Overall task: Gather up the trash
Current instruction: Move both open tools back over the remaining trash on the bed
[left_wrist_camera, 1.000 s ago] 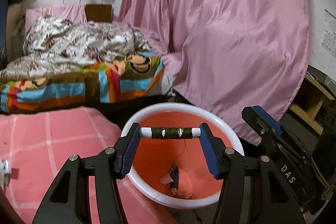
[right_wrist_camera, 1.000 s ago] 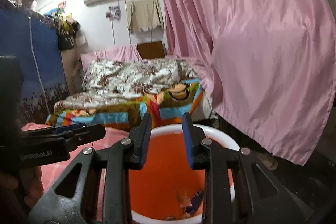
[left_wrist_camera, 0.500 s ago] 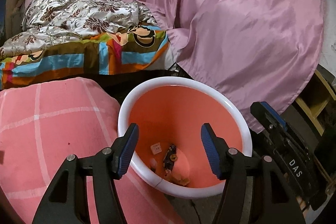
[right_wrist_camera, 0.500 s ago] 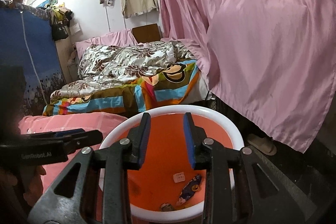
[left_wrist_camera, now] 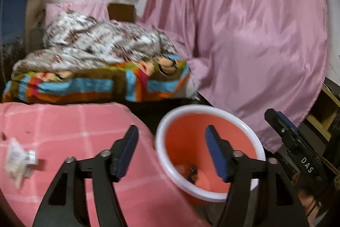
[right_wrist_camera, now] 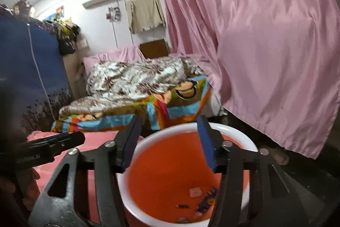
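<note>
An orange bin with a white rim [left_wrist_camera: 180, 107] [right_wrist_camera: 225, 127] stands on the floor beside the pink checked surface [left_wrist_camera: 63, 124]. Small scraps [right_wrist_camera: 204, 199] lie at its bottom. My left gripper [left_wrist_camera: 172, 137] is open and empty, its right finger over the bin and its left finger over the pink surface. My right gripper [right_wrist_camera: 169, 124] is open and empty above the bin's near rim. A crumpled clear wrapper [left_wrist_camera: 18, 161] lies on the pink surface at far left. The right gripper's body [left_wrist_camera: 297, 150] shows at the right edge of the left wrist view.
A bed with a patterned quilt [left_wrist_camera: 99, 48] and striped blanket [left_wrist_camera: 95, 86] stands behind the bin. A pink curtain [left_wrist_camera: 255, 35] hangs at right. A wooden shelf [left_wrist_camera: 325, 118] sits at far right. A slipper [right_wrist_camera: 278, 154] lies on the floor by the curtain.
A second ago my left gripper held a thread-wound spool over the bin; it is let go and gone from the fingers. The left view has swung left, and my right gripper has opened wider.
</note>
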### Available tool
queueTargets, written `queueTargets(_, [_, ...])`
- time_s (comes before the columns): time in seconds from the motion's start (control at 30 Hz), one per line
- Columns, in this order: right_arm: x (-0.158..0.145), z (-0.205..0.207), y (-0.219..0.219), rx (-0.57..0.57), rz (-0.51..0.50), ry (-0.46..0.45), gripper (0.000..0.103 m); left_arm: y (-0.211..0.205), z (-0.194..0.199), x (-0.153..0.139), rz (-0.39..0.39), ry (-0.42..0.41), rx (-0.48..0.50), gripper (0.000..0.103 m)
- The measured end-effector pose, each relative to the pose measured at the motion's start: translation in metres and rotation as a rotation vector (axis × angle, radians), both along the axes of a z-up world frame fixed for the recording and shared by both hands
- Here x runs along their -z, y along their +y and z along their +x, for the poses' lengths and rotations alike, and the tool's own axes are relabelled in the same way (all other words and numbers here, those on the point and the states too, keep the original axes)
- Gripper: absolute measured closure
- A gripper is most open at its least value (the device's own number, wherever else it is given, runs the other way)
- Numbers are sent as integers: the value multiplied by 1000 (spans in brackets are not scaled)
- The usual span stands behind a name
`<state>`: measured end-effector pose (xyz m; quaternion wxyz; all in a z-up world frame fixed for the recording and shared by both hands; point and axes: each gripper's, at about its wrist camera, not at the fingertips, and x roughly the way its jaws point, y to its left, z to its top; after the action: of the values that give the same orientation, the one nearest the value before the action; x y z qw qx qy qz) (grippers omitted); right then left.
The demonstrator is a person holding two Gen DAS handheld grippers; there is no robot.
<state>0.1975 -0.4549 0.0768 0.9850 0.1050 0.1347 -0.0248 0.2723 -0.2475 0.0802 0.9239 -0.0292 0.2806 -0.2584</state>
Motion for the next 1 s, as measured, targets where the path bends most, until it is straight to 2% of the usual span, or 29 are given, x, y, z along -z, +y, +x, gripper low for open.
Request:
queueTargets(0.2, [-19,-7,37,-55,-5,-118,12,52,-20,-22,-21,-117,-101,33])
queueTargets(0.23, [-21,-8,43,-65,-8,-134,8,61,-23,-24,-25,-131,-119,20])
queueTargets(0.3, [-25,-11,59,-80,-17,-168,0,84,-31,-28,-35,-167,-191,4])
queueTargets(0.4, [-30,-14,78,-100,-25,-214,0,116,-46,-31,-72,-229,-263,3])
queueTargets(0.67, [-38,-25,131,-190,-44,-334,0,191,-78,-35,-47,-325,-444,2])
queueTargets(0.83, [-41,-29,165,-238,-43,-388,0,228,-96,-33,-25,-363,-504,2])
queueTargets(1.0, [-38,-27,191,-279,-60,-402,0,250,-108,-27,4,-377,-537,2])
